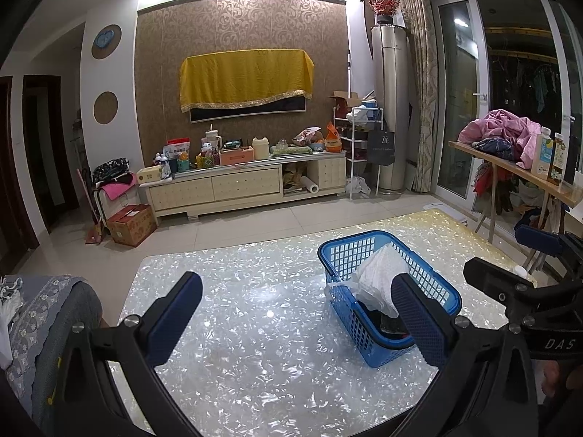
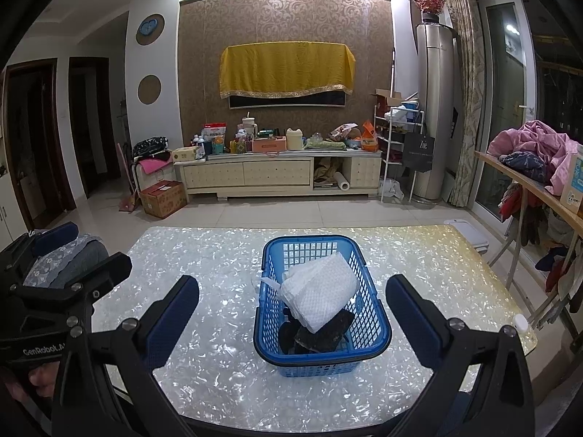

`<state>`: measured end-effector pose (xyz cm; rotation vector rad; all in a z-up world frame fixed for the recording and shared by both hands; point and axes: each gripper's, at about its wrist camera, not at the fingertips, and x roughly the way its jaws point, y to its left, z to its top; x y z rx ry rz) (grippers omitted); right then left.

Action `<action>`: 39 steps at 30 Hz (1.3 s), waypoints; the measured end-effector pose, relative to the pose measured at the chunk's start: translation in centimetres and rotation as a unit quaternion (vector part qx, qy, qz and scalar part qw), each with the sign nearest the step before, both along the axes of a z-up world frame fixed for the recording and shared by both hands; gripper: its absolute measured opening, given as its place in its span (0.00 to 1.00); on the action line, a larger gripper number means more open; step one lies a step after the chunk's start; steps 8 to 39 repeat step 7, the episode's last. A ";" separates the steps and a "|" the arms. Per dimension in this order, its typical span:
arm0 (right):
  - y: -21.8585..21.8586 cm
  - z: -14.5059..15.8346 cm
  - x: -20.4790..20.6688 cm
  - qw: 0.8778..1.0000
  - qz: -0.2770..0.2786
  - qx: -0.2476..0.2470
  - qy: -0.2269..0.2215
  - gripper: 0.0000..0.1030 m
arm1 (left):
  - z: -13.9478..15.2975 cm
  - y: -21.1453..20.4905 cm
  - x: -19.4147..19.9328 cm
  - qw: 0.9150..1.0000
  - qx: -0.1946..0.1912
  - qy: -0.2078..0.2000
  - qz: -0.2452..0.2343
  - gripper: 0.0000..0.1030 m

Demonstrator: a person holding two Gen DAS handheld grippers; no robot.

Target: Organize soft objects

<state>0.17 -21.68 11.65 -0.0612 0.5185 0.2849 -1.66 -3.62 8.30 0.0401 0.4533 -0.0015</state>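
My left gripper (image 1: pixel 295 313) fills the bottom of its own wrist view with its 2 blue-padded fingers (image 1: pixel 175 313) spread wide, nothing between them. It also shows at the lower left of the right wrist view as a black frame. I can make out a bit of the hand (image 2: pixel 40 377) gripping it there, at the lower left edge.

My right gripper (image 2: pixel 291 313) sits low in its own view, its 2 fingers (image 2: pixel 411 313) equally wide apart and empty. In the left wrist view its black body lies along the right edge, with part of the holding hand (image 1: pixel 554 375) at the lower right.
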 end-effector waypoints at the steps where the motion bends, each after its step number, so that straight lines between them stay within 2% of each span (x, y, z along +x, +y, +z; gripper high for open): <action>1: 0.0 0.0 0.0 1.000 0.000 0.000 0.000 1.00 | 0.0 0.0 0.0 1.000 0.000 0.000 0.000 1.00; 39: -0.1 0.0 0.0 1.000 0.001 0.001 0.001 1.00 | 0.0 0.0 0.0 1.000 -0.002 0.002 -0.001 1.00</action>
